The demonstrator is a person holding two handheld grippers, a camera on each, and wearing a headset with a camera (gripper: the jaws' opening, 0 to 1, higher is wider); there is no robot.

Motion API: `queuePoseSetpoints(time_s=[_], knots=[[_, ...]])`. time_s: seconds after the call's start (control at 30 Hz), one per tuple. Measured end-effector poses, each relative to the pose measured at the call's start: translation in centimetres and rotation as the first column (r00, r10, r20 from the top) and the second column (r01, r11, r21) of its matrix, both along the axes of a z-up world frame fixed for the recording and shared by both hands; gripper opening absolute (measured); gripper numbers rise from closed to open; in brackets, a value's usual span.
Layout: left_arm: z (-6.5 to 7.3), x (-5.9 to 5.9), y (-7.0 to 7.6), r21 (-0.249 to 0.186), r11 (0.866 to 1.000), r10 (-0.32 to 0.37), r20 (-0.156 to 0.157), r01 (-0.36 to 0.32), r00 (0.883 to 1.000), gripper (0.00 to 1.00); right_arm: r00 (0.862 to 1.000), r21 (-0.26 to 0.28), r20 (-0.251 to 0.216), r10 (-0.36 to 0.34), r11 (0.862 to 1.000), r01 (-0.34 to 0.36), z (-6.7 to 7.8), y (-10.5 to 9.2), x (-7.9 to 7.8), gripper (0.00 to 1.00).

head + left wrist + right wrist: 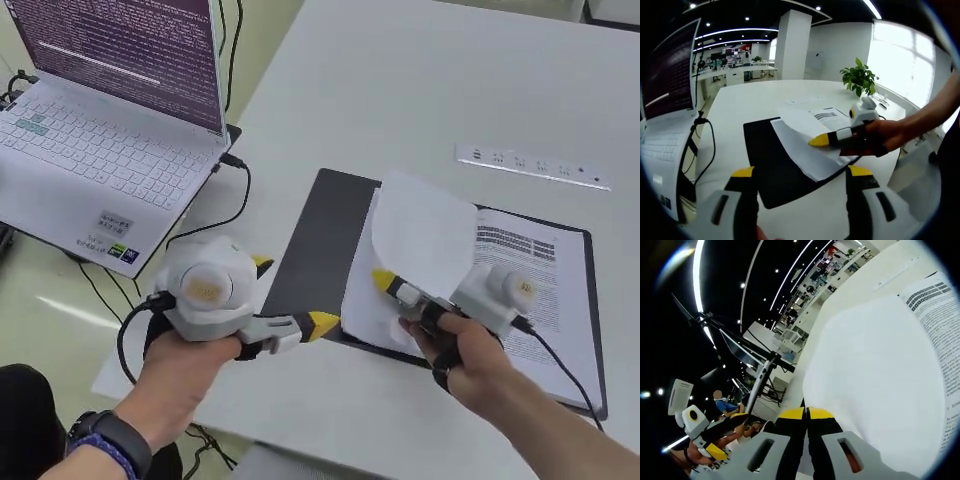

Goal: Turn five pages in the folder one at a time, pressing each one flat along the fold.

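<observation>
There, one folder [320,240] lay open on the worktop [400,90], its text partly hidden behind the single lifted page [420,235]. The right gripper [385,283] was clamped on that page's edge; the left gripper [292,293] hovered beside the folder, jaws apart. One laptop [90,150] was cut off at the view's edge.

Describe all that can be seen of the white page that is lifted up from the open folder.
The lifted page is a thin white paper sheet, blank on the side facing the head view. It rises from the open black folder and curves, its top edge rounded over. The right gripper is shut on its lower left part, both yellow-tipped fingers pressed together on the paper. Behind it a printed page lies flat. The left gripper is open and apart from it.
</observation>
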State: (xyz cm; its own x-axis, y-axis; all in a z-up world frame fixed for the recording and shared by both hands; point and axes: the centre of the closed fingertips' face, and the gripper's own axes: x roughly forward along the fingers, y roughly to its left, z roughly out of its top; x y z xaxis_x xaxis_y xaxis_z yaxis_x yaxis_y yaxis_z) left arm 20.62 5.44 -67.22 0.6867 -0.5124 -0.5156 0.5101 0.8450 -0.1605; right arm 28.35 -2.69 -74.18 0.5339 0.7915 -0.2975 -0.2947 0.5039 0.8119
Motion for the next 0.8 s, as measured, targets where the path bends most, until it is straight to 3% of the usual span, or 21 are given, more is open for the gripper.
queuePoseSetpoints(time_s=[0.37, 0.53, 0.67, 0.8], knots=[[-0.3, -0.1, 0.3, 0.01, 1.0, -0.007, -0.006, 0.007, 1.0, 0.72, 0.998, -0.032, -0.064, -0.015, 0.999, 0.012, -2.9, 0.7, 0.1, 0.0], [-0.7, -0.2, 0.6, 0.013, 1.0, -0.006, -0.019, 0.006, 1.0, 0.71, 0.994, -0.05, -0.105, -0.035, 0.998, 0.03, -4.4, 0.9, -0.1, 0.05], [-0.9, -0.3, 0.7, 0.015, 1.0, -0.011, -0.024, 0.011, 1.0, 0.7, 0.995, -0.044, -0.101, -0.025, 0.999, 0.021, -4.3, 1.4, -0.5, 0.14], [-1.2, -0.2, 0.6, 0.007, 1.0, -0.01, -0.032, 0.01, 0.999, 0.7, 0.994, -0.001, -0.109, -0.026, 1.0, 0.026, -3.8, 1.5, -0.5, 0.21]])
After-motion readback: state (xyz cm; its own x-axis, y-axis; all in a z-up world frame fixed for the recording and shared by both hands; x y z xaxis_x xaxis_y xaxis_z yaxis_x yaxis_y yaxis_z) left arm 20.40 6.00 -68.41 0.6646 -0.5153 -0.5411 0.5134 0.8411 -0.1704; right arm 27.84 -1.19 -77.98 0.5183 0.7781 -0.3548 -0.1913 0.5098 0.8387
